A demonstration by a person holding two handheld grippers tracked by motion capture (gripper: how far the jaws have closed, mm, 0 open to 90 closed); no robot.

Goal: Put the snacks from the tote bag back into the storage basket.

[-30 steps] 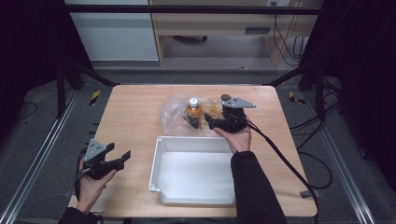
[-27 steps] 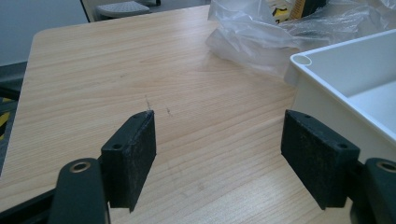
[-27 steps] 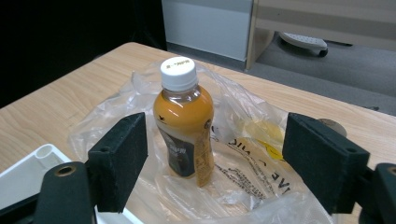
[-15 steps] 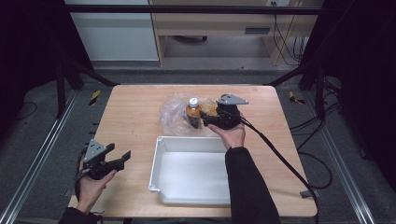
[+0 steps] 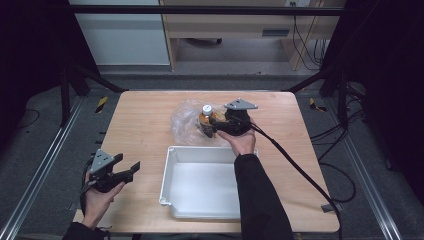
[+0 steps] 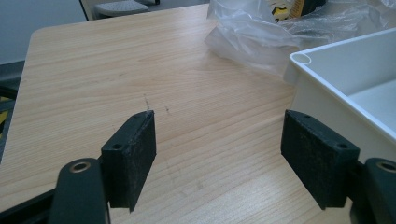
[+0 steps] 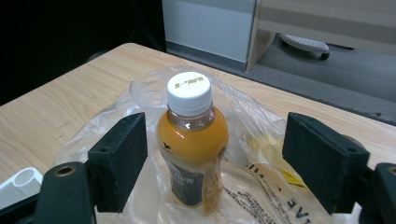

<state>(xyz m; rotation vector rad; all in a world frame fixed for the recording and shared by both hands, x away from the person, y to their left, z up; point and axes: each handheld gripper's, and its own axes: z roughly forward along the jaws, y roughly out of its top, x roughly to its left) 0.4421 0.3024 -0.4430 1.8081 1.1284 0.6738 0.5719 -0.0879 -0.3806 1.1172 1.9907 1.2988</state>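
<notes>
Both grippers stand open, and neither has anything clamped. Right gripper (image 5: 212, 126) reaches toward the far middle of the table (image 5: 145, 120), its jaws set on either side of the juice bottle (image 7: 194, 140) with clear gaps to the pads; the near pad lies at about 9 o'clock of the bottle in the right gripper view and the other well off at 3 o'clock. That spread looks chosen to take the bottle's round body across its width, probably low on the label rather than at the white cap (image 7: 189, 92), where a grip would be less steady.

Going down in size: the table carries a white bin (image 5: 202, 182) in its near middle, open side up and with nothing in it, which seems placed close to the person as the place things will go. At 12 o'clock of the bin lies a crumpled clear plastic bag (image 5: 187, 120), and the bottle stands upright on it, orange liquid up to the shoulder. Its upright stance leaves its sides free for a level approach.

Left gripper (image 5: 131, 167) hovers at the near left, at 9 o'clock of the bin, its pads (image 6: 133, 156) wide apart over bare wood, seemingly kept out of the way until needed.
</notes>
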